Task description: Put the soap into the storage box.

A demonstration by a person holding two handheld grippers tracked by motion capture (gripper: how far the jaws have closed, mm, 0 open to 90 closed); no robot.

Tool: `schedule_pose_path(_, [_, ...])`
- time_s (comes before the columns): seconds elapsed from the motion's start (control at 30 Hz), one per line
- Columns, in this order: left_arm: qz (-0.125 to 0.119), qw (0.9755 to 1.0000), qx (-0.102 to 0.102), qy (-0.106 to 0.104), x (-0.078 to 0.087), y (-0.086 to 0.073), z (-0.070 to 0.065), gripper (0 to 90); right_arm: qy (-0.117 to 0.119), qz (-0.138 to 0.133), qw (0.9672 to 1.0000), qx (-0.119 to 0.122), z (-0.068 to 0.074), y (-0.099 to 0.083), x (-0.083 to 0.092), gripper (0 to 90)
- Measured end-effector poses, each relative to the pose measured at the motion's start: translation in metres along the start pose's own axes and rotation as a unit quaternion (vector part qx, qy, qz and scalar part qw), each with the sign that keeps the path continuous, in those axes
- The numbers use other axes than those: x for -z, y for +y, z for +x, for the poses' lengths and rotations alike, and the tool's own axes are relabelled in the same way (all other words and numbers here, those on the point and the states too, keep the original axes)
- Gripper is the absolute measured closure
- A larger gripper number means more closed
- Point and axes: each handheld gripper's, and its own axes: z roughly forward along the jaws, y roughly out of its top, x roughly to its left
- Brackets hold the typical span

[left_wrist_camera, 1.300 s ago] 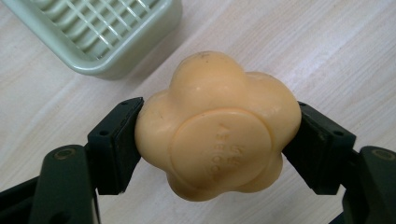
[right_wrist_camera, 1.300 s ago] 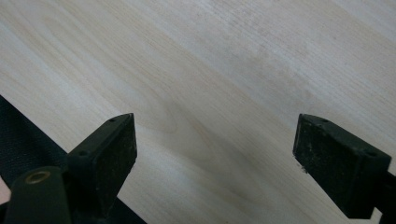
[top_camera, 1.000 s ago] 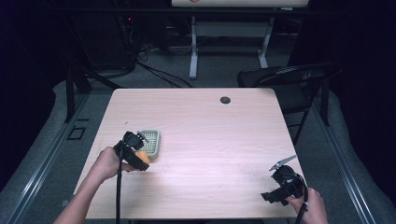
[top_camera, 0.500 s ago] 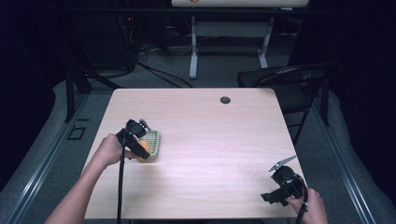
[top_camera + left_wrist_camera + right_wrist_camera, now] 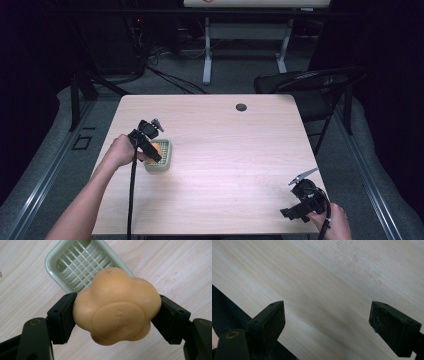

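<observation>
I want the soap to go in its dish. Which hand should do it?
The left. Its gripper already holds the orange soap right above the green dish. The right gripper is open and empty, far away by the table's near right corner.

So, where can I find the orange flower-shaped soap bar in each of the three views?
High view: the orange flower-shaped soap bar is left of centre, above the pale green slatted soap dish.
Left gripper view: it sits in the centre, clamped by the left tool.
Right gripper view: I see bare light wooden table there, no soap.
Shared landmark: the wooden table.
</observation>
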Motion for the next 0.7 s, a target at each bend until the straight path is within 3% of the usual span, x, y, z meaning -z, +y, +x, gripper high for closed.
schedule_pose_path(0.7, [0.03,0.9992,0.028,-0.001,-0.032,0.023,0.021,25.8,0.006,0.003,1.0,0.001,0.001,0.0,-0.002,13.2])
